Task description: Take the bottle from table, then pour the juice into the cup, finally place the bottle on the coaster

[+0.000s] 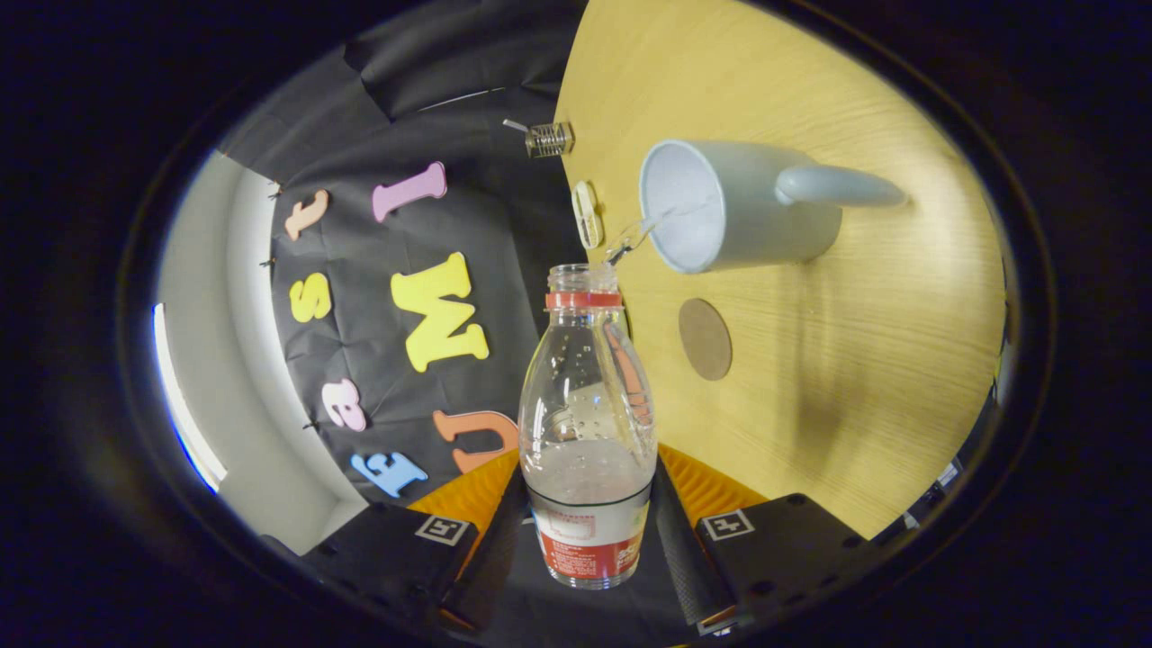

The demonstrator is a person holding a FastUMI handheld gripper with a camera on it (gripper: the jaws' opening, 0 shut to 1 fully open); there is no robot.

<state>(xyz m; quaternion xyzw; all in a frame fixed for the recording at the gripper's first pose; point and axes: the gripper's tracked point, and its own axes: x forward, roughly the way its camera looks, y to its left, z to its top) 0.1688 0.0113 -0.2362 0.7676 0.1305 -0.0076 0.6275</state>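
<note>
- Two fingers of the hand-held gripper [589, 531] clamp the clear plastic bottle [589, 432], tilted.
- A thin stream enters the pale blue mug [720, 211] ahead; I'd hold the tilt steady.
- Round brown coaster [705, 339] waits nearer, on the wooden bench [855, 378].

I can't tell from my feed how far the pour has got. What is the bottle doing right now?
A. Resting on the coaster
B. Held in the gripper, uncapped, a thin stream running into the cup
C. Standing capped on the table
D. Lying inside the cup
B: the gripper is shut on the bottle, whose open mouth sends a thin stream into the cup; the coaster is bare.
</note>
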